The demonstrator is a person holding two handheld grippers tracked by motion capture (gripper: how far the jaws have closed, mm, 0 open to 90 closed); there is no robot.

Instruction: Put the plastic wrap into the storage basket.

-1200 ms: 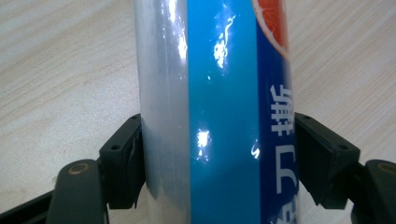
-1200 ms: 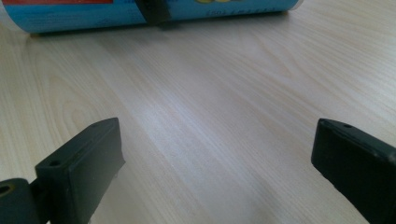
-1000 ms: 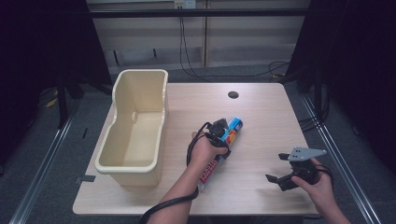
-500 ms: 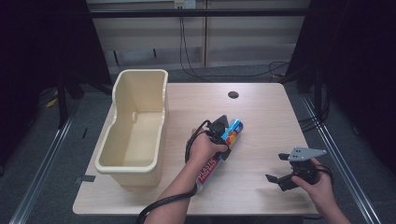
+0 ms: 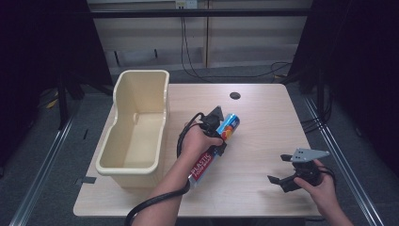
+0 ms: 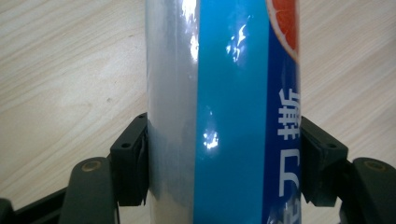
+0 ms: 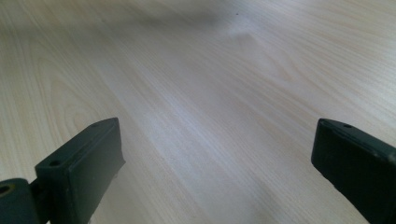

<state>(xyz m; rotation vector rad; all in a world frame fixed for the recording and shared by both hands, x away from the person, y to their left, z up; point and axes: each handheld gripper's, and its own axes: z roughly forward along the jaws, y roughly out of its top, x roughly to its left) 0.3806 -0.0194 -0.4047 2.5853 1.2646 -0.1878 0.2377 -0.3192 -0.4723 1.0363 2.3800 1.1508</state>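
Observation:
A blue and silver drink can (image 5: 231, 125) lies on its side in the middle of the wooden table (image 5: 263, 117). My left gripper (image 5: 221, 128) is shut on it. In the left gripper view the can (image 6: 224, 93) stands between the two black jaws, and both pads (image 6: 133, 161) press against its sides. My right gripper (image 5: 278, 168) is held low over the table's front right, open. In the right gripper view its jaws (image 7: 215, 140) stand wide apart over bare wood.
A cream plastic tub (image 5: 127, 168) stands along the table's left side. A red and white box marked PLASTIC (image 5: 203, 164) lies under my left hand. A dark cable hole (image 5: 235, 95) is at the back of the table.
My left hand has shifted slightly forward at the can and the jaws have settled on it. The can and the right gripper have stayed in place.

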